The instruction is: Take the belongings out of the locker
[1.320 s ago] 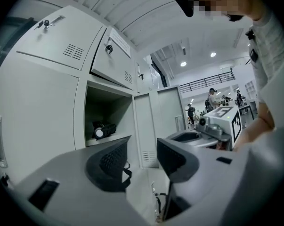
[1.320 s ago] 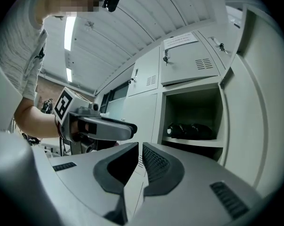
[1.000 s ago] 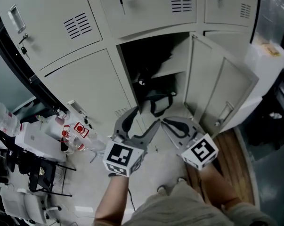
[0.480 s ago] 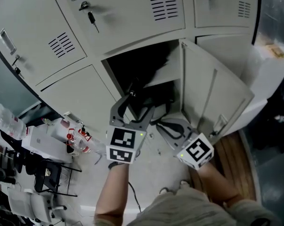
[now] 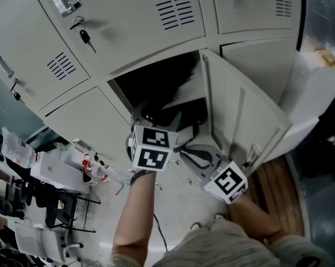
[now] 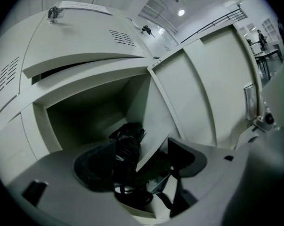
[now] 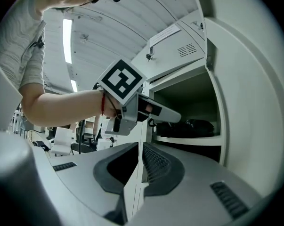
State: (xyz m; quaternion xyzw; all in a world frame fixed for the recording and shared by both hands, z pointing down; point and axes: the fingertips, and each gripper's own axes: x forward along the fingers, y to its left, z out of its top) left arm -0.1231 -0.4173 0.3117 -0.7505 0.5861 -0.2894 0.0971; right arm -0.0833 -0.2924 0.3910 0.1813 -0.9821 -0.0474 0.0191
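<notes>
The grey locker [image 5: 135, 81] stands open, its door [image 5: 239, 115] swung out to the right. Black belongings lie inside: a dark bundle [image 6: 127, 140] on the shelf edge and a black bag with straps [image 5: 181, 115] below; the right gripper view shows a black bag [image 7: 200, 125] on the shelf. My left gripper [image 5: 156, 118] is at the locker's mouth, and its jaws have just been opening. In its own view this gripper [image 6: 137, 159] frames the black things without its pads pressing on them. My right gripper [image 5: 189, 153] hangs lower, beside the door, shut and holding nothing [image 7: 141, 147].
A key [image 5: 85, 36] hangs in the upper-left locker door. Bottles and boxes crowd a table [image 5: 89, 168] at the left, with chairs [image 5: 56, 210] below it. A white box [image 5: 317, 77] stands right of the open door, by a wooden floor strip [image 5: 273, 188].
My left gripper has moved up and forward to the locker opening and rolled, its jaws a little wider. The right gripper has shifted slightly, staying low by the door.
</notes>
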